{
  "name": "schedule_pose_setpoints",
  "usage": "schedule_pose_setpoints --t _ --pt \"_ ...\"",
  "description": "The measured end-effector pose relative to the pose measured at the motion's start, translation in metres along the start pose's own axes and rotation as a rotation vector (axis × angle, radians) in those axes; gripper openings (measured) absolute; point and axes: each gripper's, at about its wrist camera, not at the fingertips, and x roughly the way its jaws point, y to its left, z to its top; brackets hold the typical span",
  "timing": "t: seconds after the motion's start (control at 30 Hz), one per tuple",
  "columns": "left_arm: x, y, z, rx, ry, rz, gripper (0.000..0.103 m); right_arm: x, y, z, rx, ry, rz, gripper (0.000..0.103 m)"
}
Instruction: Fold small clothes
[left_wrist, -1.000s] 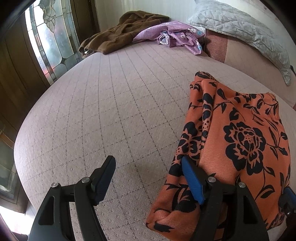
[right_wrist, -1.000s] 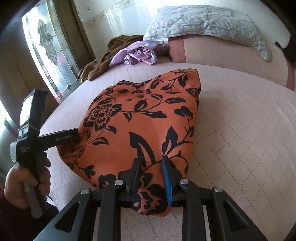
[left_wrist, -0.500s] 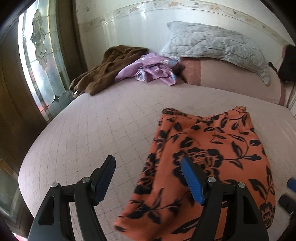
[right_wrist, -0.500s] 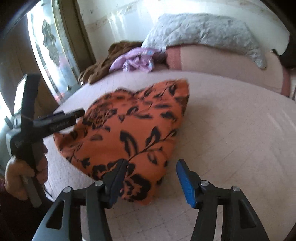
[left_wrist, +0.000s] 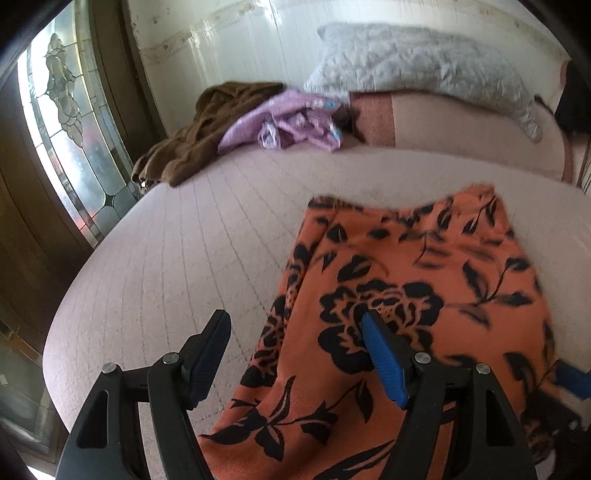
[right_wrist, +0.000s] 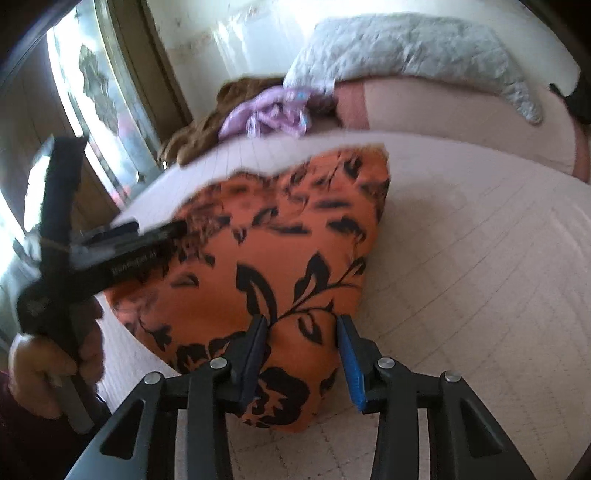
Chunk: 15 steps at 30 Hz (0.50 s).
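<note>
The orange cloth (right_wrist: 280, 266) lies on the bed (right_wrist: 480, 258), stretching away toward the pillow (right_wrist: 406, 48). The right gripper (right_wrist: 301, 354), nearest, is closing over its near edge. The left gripper (left_wrist: 295, 350) is wide open, holding nothing.

Daylight floods through the leaded window (left_wrist: 70, 147); wall beside it glares; right-wrist view motion-blurred; fisheye edges dark.

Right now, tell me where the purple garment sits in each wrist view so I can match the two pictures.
Left wrist: the purple garment lies upper centre, at the far edge of the bed, right of the brown garment.
Right wrist: the purple garment lies upper centre-left, blurred, again beside the brown garment.
Shared landmark: the grey quilted pillow, just right of it and higher in both views.
</note>
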Motion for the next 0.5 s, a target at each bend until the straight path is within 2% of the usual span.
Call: schedule_pose_setpoints --t 0.07,0.2,0.3,0.37,0.5 --pt "0.012 -0.003 -0.004 0.015 0.048 -0.004 0.078 0.001 -0.003 0.002 0.017 0.008 0.013 0.041" --pt "0.008 0.002 -0.002 0.005 0.051 -0.027 0.078 0.000 -0.015 0.003 0.092 0.024 0.061 0.044" --pt "-0.002 0.012 0.001 -0.031 0.016 -0.042 0.078 -0.006 -0.020 0.004 0.126 0.010 0.082 0.045" --pt "-0.006 0.022 0.003 -0.045 -0.009 -0.026 0.078 -0.010 -0.022 0.005 0.132 -0.006 0.084 0.045" --pt "0.001 0.039 0.005 -0.073 0.001 -0.005 0.078 -0.014 -0.032 0.007 0.193 -0.026 0.106 0.049"
